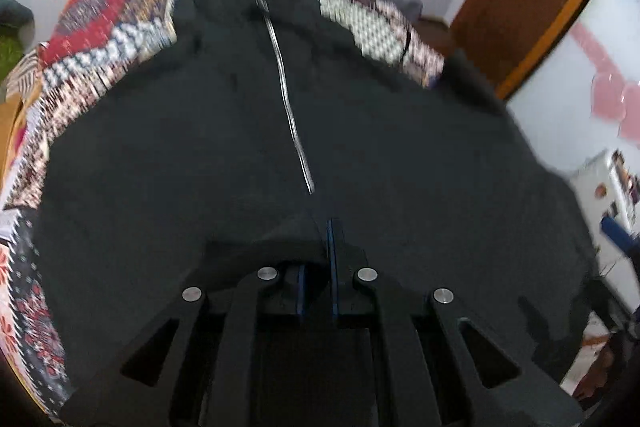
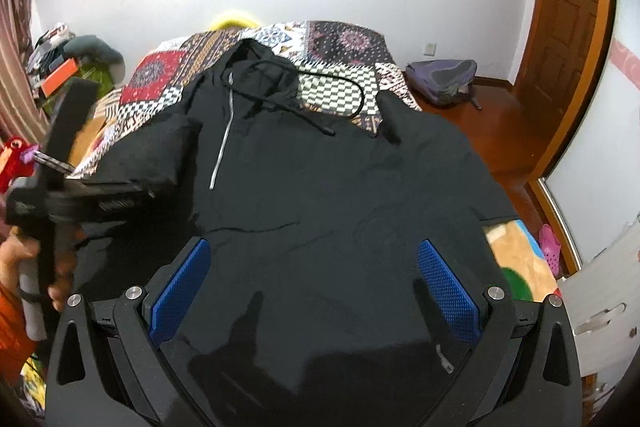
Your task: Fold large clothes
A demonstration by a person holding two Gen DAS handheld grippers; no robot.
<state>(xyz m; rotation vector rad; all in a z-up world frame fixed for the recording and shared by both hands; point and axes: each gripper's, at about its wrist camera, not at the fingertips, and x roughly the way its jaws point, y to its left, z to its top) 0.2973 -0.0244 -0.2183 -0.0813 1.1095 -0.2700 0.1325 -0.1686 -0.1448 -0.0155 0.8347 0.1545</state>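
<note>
Hoodie (image 2: 320, 187) black, matte, flat on patchwork quilt (image 2: 344, 39) | left fingers (image 1: 320, 227) pinching hem | right fingers (image 2: 180, 287) spread, blue-textured

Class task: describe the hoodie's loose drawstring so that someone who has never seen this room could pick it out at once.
Start at the bed with the patchwork quilt, where a black hoodie lies spread flat. Near its hood at the far end, a thin black drawstring loops off the fabric onto a checkered quilt patch. Unlike the silver zipper running straight down the chest, it is dark, curved and lies on the quilt.
</note>
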